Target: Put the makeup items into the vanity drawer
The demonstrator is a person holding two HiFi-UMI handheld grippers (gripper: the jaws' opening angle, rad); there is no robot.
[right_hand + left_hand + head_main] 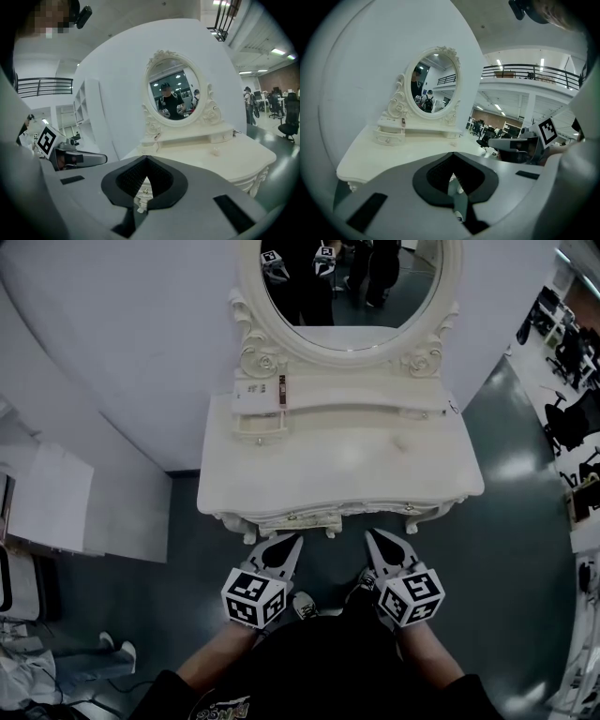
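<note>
Here both the left gripper (284, 547) and right gripper (378, 542) hang pressed together and empty before the vanity (309, 465). A slim makeup tube (281, 390) sits at the left of its upper shelf (361, 396); probably light, stiff and slick, so pinch across its middle.

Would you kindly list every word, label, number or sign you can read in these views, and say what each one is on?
No text is legible.
The pale label on the vanity shelf: too small to read.
The shirt print on the person's black top: cut off, blurred.
The cubes on the left gripper and right gripper: square marker patterns, no letters.
</note>
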